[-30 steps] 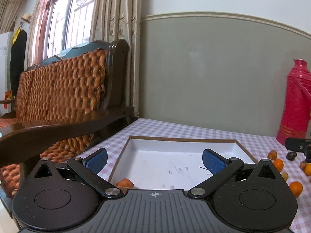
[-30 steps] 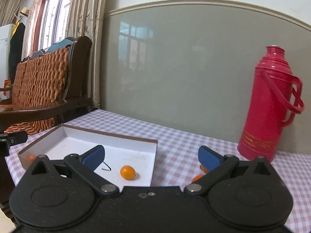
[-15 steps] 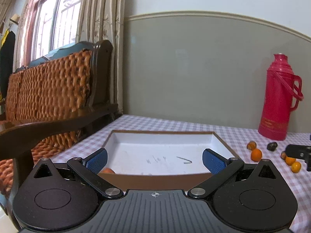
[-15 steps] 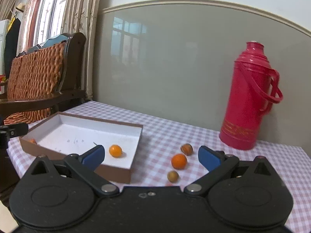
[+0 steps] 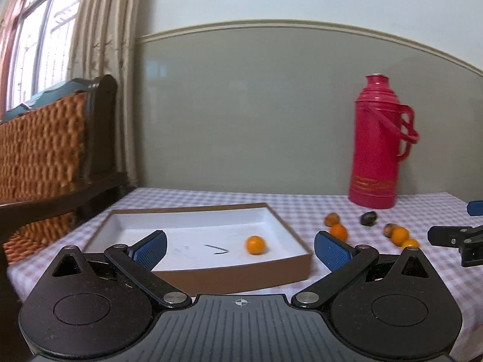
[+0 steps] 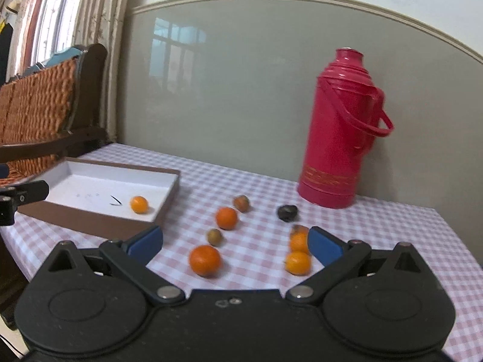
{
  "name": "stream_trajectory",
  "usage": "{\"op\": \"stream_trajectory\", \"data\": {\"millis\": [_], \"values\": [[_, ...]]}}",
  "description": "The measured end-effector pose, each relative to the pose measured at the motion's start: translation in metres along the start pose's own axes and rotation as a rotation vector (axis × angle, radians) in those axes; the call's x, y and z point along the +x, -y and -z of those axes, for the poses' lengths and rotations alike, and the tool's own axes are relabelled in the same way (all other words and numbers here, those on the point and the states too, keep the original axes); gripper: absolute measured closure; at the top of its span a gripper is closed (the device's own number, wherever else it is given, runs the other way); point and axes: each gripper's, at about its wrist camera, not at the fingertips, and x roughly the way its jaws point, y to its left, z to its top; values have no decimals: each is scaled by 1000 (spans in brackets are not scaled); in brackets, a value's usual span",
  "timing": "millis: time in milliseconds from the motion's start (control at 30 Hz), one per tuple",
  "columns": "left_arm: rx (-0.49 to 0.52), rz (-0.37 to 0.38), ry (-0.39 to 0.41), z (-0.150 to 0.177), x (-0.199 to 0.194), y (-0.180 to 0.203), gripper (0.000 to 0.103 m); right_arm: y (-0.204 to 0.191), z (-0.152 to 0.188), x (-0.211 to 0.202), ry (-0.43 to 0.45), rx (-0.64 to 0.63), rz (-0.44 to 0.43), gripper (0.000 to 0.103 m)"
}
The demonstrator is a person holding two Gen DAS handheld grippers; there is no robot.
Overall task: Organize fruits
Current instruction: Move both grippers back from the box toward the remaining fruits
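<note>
Both hand-held grippers farther back, open

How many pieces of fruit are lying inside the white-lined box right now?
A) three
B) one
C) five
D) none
B: a single orange fruit rests on the white floor of the box, while the other fruits lie scattered on the checked tablecloth to its right.

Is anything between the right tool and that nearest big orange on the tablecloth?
Nothing visible. The right tool is open and empty, and the big orange lies on bare tablecloth just ahead between its fingers. A small brown fruit sits just behind it.
</note>
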Motion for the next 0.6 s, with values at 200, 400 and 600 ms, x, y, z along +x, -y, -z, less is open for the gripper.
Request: {"op": "stream_trajectory", "data": {"millis": [200,400,600], "values": [[4,54,-26,4,10,23,0,21,9,-5,-24,17,38,7],[20,94,-35,9,17,48,0,34,18,-6,-30,12,58,10],[34,124,-45,13,24,68,0,46,27,-4,-53,12,70,13]]}}
